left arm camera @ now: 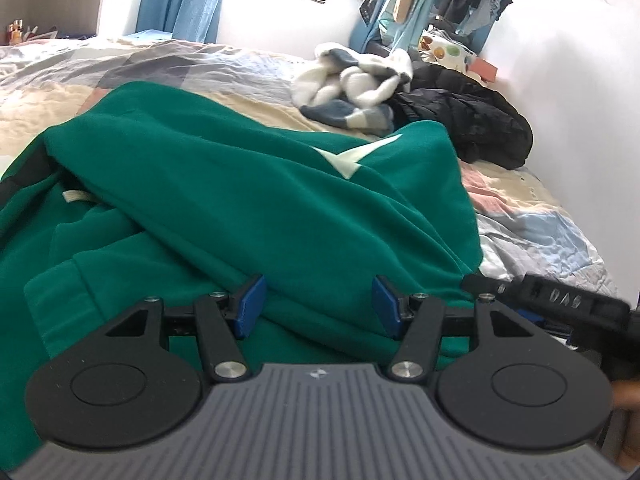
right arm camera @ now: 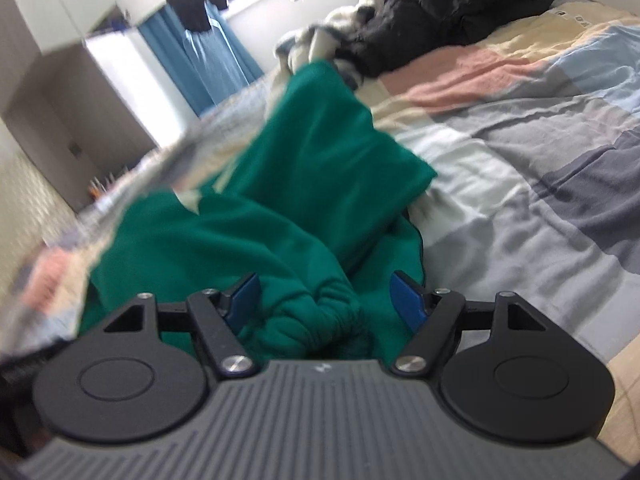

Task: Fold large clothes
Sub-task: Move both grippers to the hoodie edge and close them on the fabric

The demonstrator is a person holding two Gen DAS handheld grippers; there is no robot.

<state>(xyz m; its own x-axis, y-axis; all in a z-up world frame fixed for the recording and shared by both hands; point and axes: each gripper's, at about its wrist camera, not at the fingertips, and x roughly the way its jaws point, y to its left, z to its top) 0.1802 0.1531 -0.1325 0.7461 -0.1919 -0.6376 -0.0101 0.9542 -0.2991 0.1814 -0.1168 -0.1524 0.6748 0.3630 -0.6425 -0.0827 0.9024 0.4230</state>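
Note:
A big green sweatshirt with a white mark lies loosely folded on the bed, one layer thrown over another. My left gripper hovers low over its near edge, blue pads wide apart; the cloth lies under the gap and neither pad presses on it. In the right wrist view the same green sweatshirt is rumpled, and a bunched ribbed cuff sits between the spread pads of my right gripper without being pinched. A black part of the other tool shows at the right edge of the left wrist view.
The bed carries a patchwork quilt. A white and grey garment and a black puffer jacket are heaped at the far side by the wall. Blue curtains and hanging clothes are behind the bed.

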